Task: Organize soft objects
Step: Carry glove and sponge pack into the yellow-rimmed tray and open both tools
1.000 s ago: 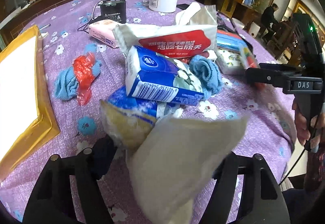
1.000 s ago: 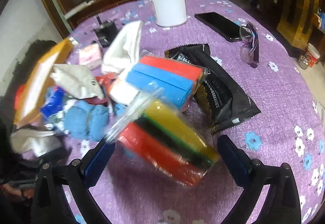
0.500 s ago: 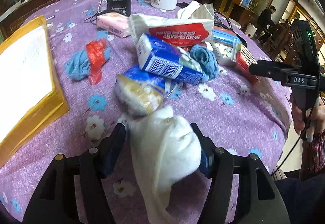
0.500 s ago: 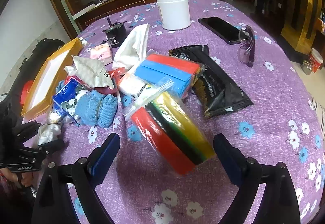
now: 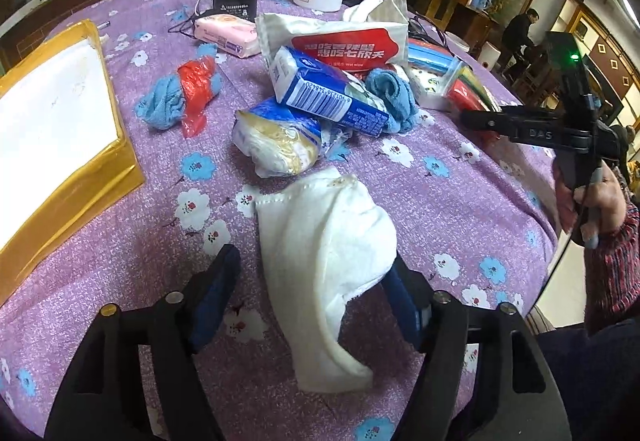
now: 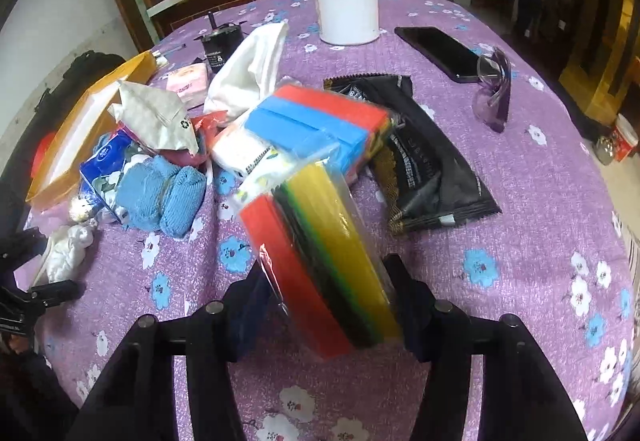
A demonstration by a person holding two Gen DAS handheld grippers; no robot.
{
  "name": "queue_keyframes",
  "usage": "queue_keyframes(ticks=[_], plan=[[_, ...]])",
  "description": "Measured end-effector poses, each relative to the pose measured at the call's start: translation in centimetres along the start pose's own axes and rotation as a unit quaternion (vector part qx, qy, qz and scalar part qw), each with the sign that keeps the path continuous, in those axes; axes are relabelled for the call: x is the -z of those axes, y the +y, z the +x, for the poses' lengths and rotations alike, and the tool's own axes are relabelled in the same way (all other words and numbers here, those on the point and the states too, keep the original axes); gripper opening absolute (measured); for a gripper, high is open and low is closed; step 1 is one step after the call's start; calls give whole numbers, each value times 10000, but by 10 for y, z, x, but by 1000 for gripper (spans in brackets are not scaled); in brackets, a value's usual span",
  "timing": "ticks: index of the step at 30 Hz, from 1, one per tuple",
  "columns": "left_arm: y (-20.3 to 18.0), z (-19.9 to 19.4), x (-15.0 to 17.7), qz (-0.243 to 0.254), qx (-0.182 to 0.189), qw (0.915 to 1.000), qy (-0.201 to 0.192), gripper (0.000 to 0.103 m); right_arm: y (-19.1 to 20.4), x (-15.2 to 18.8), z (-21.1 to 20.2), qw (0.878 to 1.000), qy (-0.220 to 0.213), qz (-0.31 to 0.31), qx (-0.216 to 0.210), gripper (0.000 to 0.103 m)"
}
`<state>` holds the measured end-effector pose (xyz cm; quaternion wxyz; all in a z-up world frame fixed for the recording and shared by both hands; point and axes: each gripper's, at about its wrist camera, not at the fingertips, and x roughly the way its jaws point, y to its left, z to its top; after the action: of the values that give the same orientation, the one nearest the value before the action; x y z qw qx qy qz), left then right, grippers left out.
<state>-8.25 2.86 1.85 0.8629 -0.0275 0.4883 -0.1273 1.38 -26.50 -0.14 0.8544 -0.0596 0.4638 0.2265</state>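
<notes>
In the left wrist view a white cloth (image 5: 326, 261) lies on the purple flowered tablecloth (image 5: 440, 209) between the fingers of my left gripper (image 5: 312, 277), which stands open around it. Beyond it lie a blue tissue pack (image 5: 324, 93), a blue-yellow pack (image 5: 280, 137), a wet-wipe pack (image 5: 340, 45) and blue cloths (image 5: 390, 97). In the right wrist view my right gripper (image 6: 324, 285) is shut on a wrapped pack of red, black and yellow sponges (image 6: 320, 253), held tilted above the table. A second sponge pack (image 6: 320, 129) lies behind it.
A gold-framed white tray (image 5: 52, 121) lies at the left. A white jar (image 6: 346, 11), a phone (image 6: 440, 51), glasses (image 6: 494, 93), a black pouch (image 6: 424, 161), a white cloth (image 6: 250, 73), a pink pack (image 5: 226, 35) and a black box (image 5: 234, 1) lie further back.
My left gripper has opened and let the white cloth down onto the table near the front edge. My right gripper has closed in on the sponge pack.
</notes>
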Motion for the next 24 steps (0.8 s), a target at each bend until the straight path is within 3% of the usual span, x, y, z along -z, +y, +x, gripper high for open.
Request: queue_keyframes(ticks=[2,5,24], plan=[[0,1,-2,3,-38,10000,-35,35,-1,3,-6,9999,-88,50,-109,47],[2,1,-5,-114,95,9998,-124,19,-1,6,-13,9997,-160,78,-185,41],[10,-18,-9,-210,232,9981,-532,14,5,14,-30,9986,-332,135,-390,41]])
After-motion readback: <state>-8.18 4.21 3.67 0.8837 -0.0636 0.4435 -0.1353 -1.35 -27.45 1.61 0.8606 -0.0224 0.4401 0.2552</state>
